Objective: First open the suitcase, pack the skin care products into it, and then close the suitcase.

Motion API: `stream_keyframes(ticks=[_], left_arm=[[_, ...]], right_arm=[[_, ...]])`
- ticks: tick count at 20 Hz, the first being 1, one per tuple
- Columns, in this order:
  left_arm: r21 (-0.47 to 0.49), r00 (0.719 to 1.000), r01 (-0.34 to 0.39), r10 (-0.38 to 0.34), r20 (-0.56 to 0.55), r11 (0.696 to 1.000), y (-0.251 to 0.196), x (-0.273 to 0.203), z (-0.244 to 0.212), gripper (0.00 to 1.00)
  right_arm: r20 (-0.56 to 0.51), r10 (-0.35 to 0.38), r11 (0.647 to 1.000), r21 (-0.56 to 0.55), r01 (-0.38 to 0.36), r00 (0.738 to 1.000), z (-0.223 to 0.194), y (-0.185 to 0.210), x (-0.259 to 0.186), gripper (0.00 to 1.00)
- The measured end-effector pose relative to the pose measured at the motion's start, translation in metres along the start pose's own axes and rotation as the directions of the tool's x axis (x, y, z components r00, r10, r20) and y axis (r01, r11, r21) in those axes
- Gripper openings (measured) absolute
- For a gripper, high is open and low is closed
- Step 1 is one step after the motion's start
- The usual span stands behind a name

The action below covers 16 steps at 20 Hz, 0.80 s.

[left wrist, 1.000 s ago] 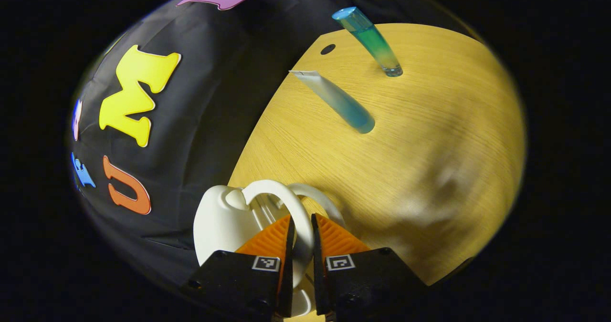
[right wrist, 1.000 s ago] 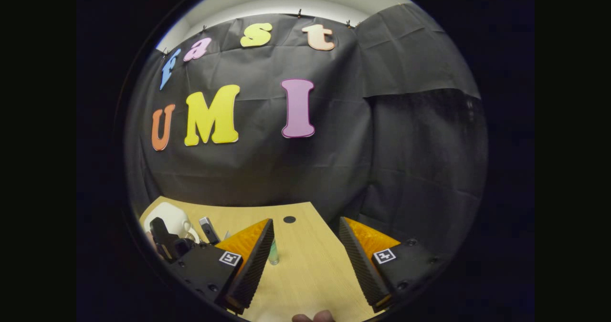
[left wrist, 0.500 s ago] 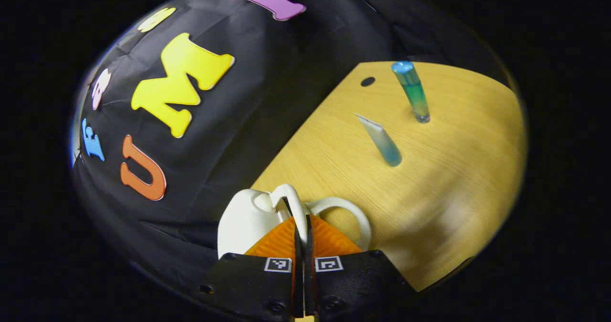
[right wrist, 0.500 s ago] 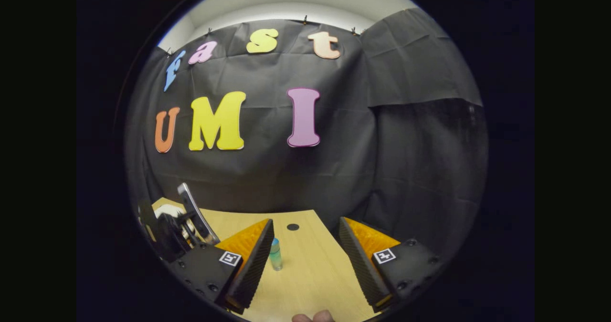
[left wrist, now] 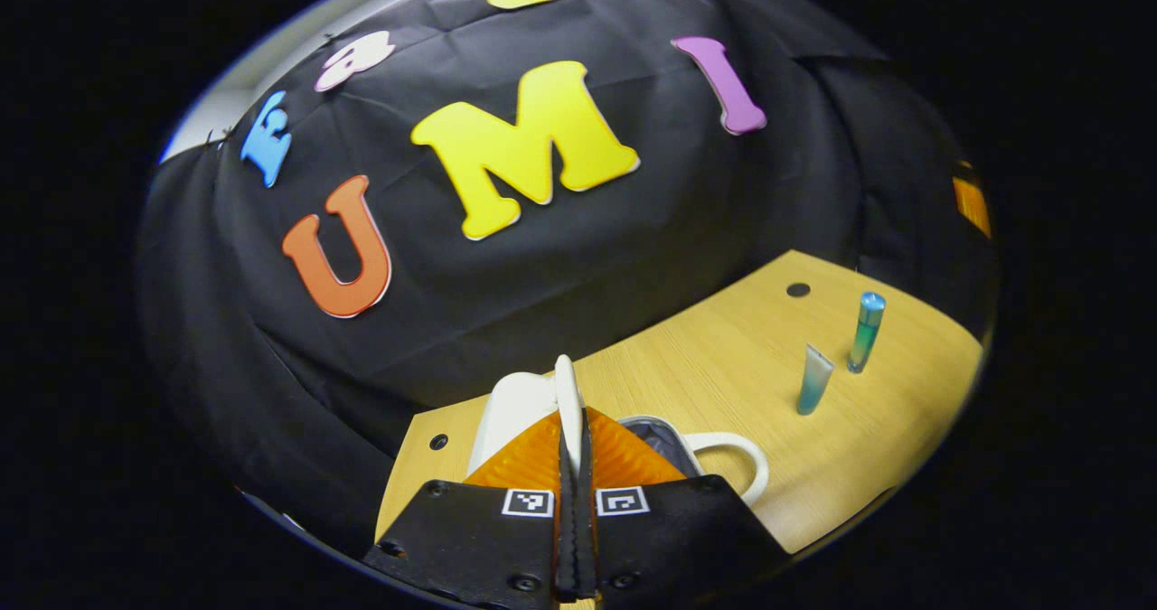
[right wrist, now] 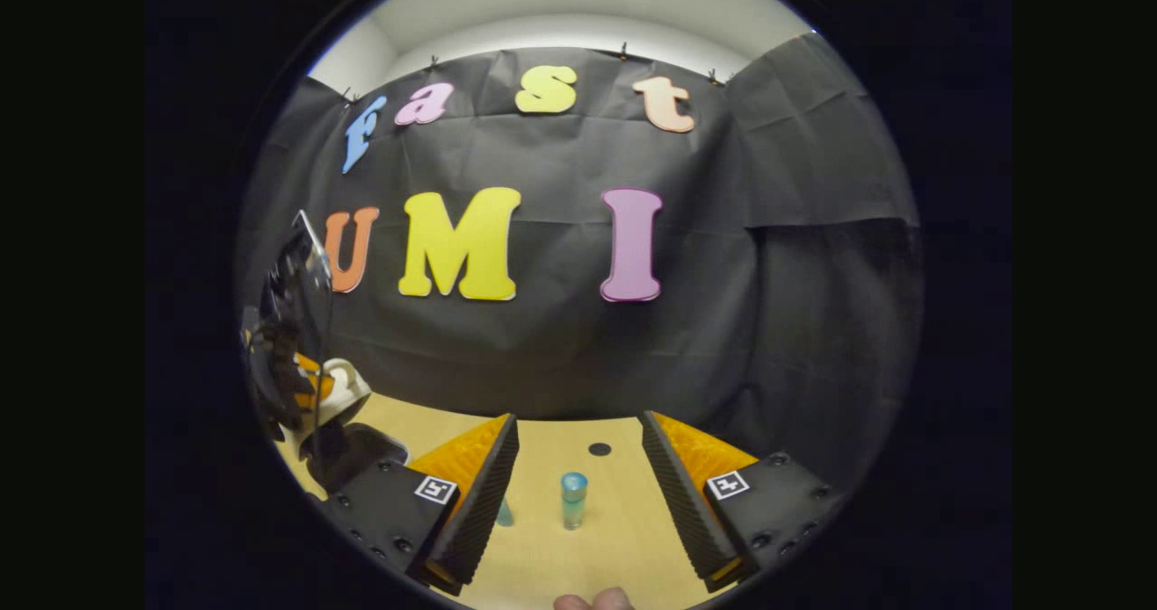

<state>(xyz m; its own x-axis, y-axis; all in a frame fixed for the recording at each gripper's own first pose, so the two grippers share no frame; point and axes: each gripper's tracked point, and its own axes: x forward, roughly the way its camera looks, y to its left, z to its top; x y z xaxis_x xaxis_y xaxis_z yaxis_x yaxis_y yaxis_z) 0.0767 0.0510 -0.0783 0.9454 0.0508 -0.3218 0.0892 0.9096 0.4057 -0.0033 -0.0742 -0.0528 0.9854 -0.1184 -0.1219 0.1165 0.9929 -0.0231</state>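
Lifting: lid of the small white suitcase (left wrist: pixel 515 407) raised by left claw (left wrist: pixel 571 438), fingers pinched tight on the thin white lid edge/handle
Suitcase state: partly open, dark lined interior (left wrist: pixel 664 438) visible beside the fingers; white loop handle (left wrist: pixel 737 461) at the base; sits at the near-left corner of the wooden surface (left wrist: pixel 723 384)
Right claw (right wrist: pixel 578 465): jaws wide apart, gripping nothing, hovering above the surface and facing the products
Skin care products: teal tube (left wrist: pixel 813 380) and blue-green bottle (left wrist: pixel 866 332) upright, just beside each other, well apart from the suitcase; bottle (right wrist: pixel 573 500) also between the right fingers' line of sight, not touched
Left claw from the right gripper view: at far left (right wrist: pixel 303 384), holding the white lid up
Done: opening under way, probably nearly finished
Left: both products unpacked, closing not begun
Progress guess: early, first step of three
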Motion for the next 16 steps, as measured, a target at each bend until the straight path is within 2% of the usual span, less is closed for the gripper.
stream_keyframes(ticks=[4,7,9,16], left_arm=[[-0.102,0.990,-0.087,0.097,0.098,0.991,0.089,-0.003,0.003,0.03],[-0.167,0.982,-0.139,0.158,0.102,0.976,0.154,-0.001,-0.022,0.03],[-0.213,0.980,-0.149,0.173,0.101,0.966,0.189,0.003,-0.041,0.03],[-0.359,0.969,-0.235,0.246,-0.015,0.903,0.268,0.024,-0.139,0.03]], right_arm=[[0.006,0.038,0.999,-0.024,-0.038,0.999,0.008,0.029,-0.002,0.81],[0.008,0.054,0.998,-0.039,-0.054,0.998,0.013,0.049,-0.005,0.81],[0.008,0.065,0.997,-0.046,-0.065,0.998,0.015,0.061,-0.008,0.81],[0.002,0.093,0.992,-0.083,-0.093,0.996,0.020,0.101,-0.012,0.81]])
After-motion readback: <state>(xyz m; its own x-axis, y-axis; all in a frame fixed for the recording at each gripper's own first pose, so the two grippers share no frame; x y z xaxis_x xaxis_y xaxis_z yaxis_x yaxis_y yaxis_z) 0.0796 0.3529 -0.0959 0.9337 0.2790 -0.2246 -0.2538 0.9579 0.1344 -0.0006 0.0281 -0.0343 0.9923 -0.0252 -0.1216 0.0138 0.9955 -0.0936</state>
